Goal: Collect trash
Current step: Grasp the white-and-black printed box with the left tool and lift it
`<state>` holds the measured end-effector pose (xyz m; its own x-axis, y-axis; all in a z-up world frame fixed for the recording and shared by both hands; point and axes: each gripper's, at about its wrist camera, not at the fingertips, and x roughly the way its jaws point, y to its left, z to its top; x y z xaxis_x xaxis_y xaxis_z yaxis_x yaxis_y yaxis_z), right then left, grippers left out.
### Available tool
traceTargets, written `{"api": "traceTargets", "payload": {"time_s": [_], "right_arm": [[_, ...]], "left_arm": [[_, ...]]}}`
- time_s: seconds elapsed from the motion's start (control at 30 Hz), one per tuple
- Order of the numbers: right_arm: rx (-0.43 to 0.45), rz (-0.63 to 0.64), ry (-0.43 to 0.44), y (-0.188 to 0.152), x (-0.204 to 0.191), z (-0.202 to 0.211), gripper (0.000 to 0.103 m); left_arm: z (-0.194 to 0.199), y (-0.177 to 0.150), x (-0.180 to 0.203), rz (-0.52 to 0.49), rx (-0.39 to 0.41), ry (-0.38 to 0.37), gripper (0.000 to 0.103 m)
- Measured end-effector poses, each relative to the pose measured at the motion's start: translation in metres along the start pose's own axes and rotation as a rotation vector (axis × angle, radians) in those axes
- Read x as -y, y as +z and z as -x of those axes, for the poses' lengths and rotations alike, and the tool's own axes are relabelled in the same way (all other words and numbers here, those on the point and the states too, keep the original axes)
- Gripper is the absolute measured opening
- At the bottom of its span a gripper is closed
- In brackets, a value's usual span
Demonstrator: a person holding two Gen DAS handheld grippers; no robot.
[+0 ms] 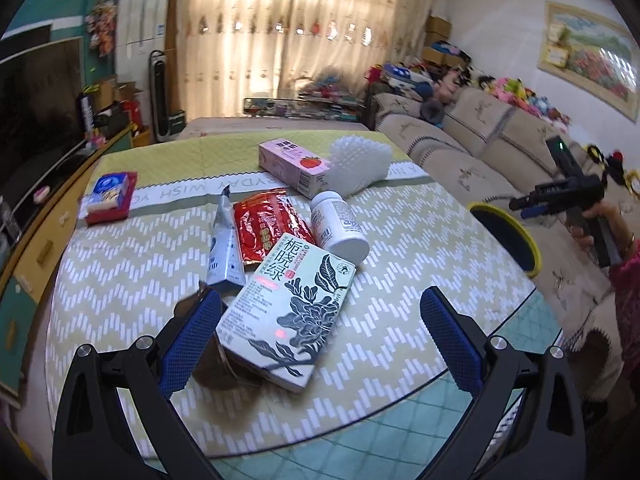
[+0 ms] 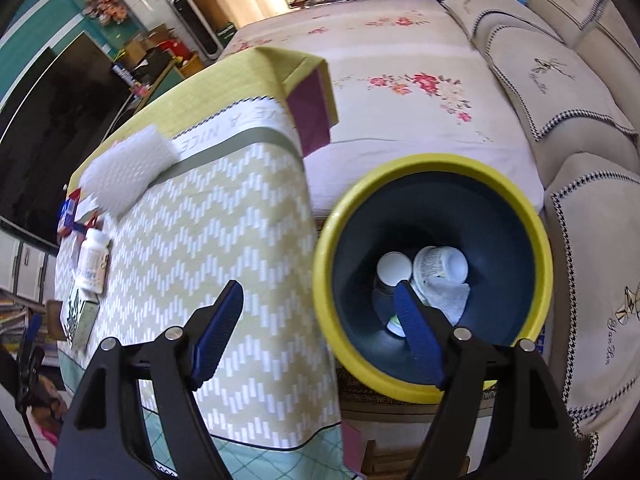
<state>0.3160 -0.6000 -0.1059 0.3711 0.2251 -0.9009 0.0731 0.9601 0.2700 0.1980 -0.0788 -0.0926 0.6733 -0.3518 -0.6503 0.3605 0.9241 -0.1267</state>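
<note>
The green box (image 1: 287, 308) on the counter carries three large Chinese characters, 栀晓绿, down its upper left side; the small print beneath them is too fine to read. The tablecloth (image 1: 400, 248) has a white band with capital letters, upside down in the left wrist view, showing "WISH" and part of "EVERYDAY"; the right wrist view shows "A NICE" on it. A sofa cover (image 2: 600, 320) bears embroidered script that looks like "Yan Ben". Labels on the white bottle (image 1: 340, 222) and pink box (image 1: 294, 164) are illegible.

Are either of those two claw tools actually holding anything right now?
No. The left gripper is open above the green-and-white flower-printed box, not clamping it. The right gripper is open and empty by the yellow-rimmed bin.
</note>
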Motion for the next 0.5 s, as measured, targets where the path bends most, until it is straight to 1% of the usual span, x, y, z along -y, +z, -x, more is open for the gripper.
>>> {"api": "traceTargets", "payload": {"time_s": [0.07, 0.27, 0.33, 0.5], "right_arm": [[-0.004, 0.018, 0.002, -0.003, -0.006, -0.001, 0.074], [-0.014, 0.044, 0.017, -0.01, -0.016, -0.005, 0.074], [-0.017, 0.047, 0.021, -0.012, -0.017, -0.007, 0.074], [-0.023, 0.049, 0.025, -0.014, -0.016, -0.012, 0.074]], "left_arm": [[-0.008, 0.002, 0.001, -0.036, -0.019, -0.012, 0.098], [-0.034, 0.011, 0.012, -0.199, -0.066, 0.015, 0.098], [-0.043, 0.014, 0.012, -0.225, -0.08, 0.03, 0.098], [-0.067, 0.02, 0.01, -0.243, -0.14, 0.032, 0.098]]}}
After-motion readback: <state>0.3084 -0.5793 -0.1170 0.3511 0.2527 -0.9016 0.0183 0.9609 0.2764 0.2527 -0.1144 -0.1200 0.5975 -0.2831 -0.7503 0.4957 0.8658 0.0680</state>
